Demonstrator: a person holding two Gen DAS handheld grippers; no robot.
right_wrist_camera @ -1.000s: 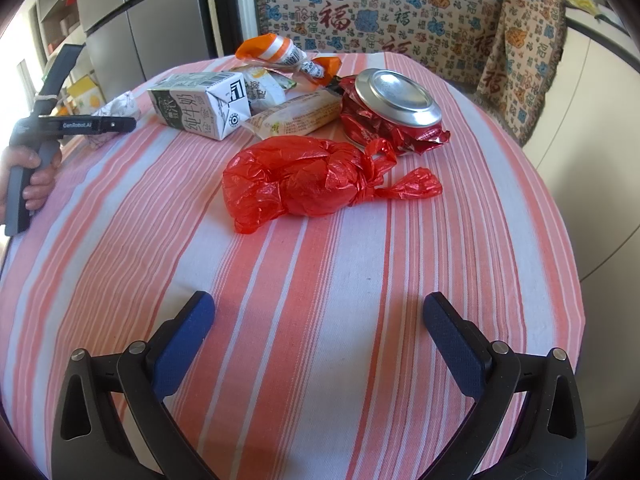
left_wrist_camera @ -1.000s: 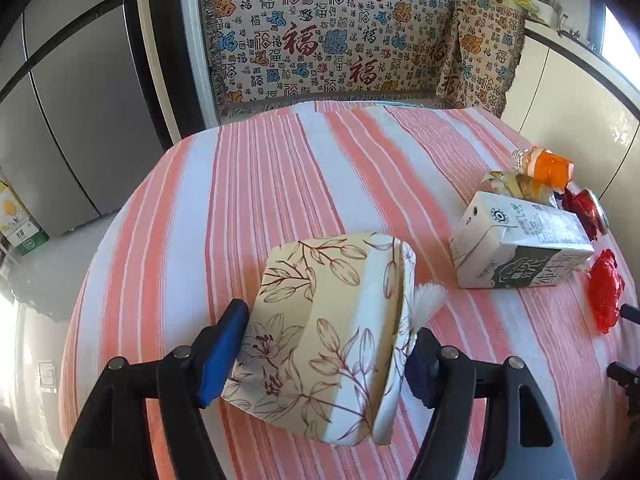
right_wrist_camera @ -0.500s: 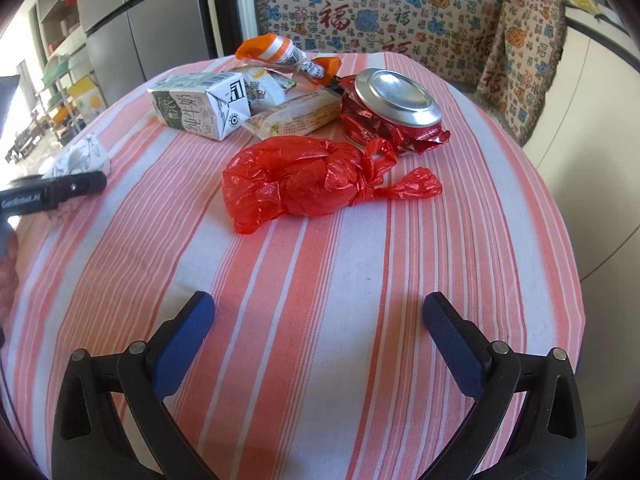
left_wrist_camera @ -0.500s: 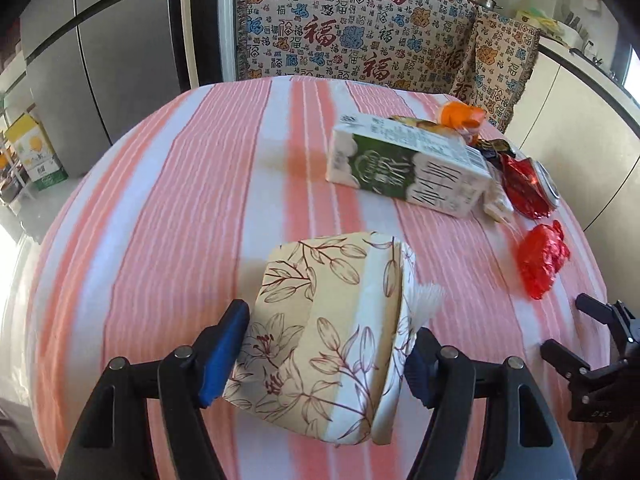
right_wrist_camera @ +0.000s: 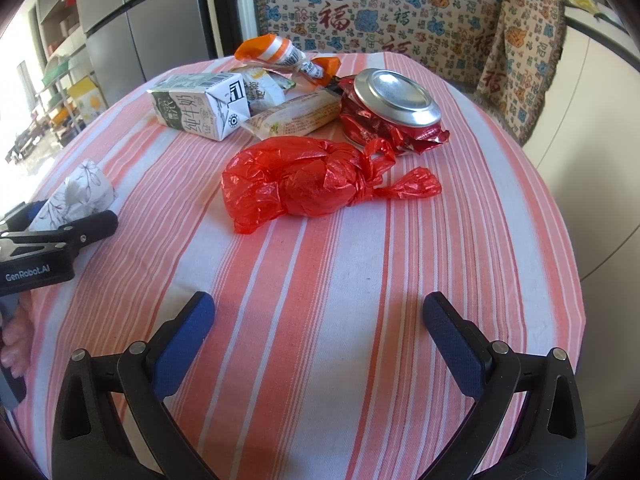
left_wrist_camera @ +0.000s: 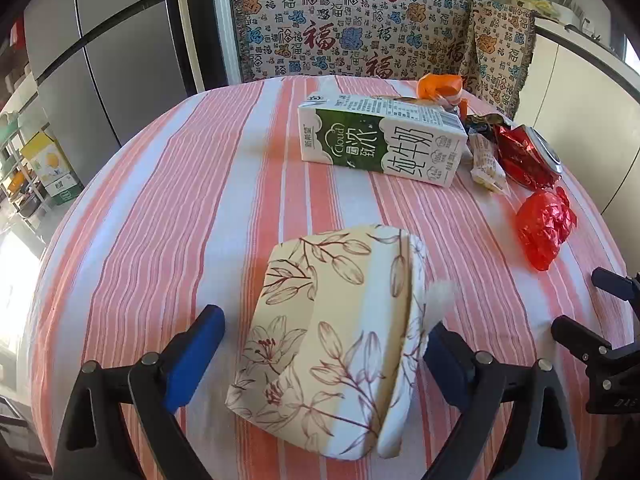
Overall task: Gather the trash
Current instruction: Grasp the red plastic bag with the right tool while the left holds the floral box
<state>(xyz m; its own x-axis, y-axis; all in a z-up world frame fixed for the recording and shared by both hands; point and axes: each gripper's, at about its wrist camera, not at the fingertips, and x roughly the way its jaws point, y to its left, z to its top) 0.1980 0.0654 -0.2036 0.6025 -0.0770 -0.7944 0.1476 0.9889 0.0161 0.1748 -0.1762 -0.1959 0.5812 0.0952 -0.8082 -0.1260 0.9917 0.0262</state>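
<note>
A floral tissue pack (left_wrist_camera: 332, 344) lies between the fingers of my left gripper (left_wrist_camera: 320, 344); the left finger (left_wrist_camera: 196, 356) now stands clear of it, so the jaws are open. The pack also shows in the right wrist view (right_wrist_camera: 76, 196). A green-and-white milk carton (left_wrist_camera: 380, 144), snack wrappers (left_wrist_camera: 486, 158), a crushed red can (left_wrist_camera: 524, 152) and a knotted red plastic bag (left_wrist_camera: 542, 228) lie at the table's far right. My right gripper (right_wrist_camera: 318, 328) is open and empty, short of the red bag (right_wrist_camera: 304, 184) and the can (right_wrist_camera: 392, 108).
The round table has a red-and-white striped cloth (left_wrist_camera: 180, 208). A patterned sofa cover (left_wrist_camera: 352, 24) stands behind it, a grey fridge (left_wrist_camera: 104, 52) to the left and white cabinets (left_wrist_camera: 580, 80) to the right. An orange wrapper (right_wrist_camera: 276, 52) tops the trash heap.
My left gripper carried the tissue pack to the right, toward the trash heap, then its left finger came away from the pack. The right gripper has not moved.
</note>
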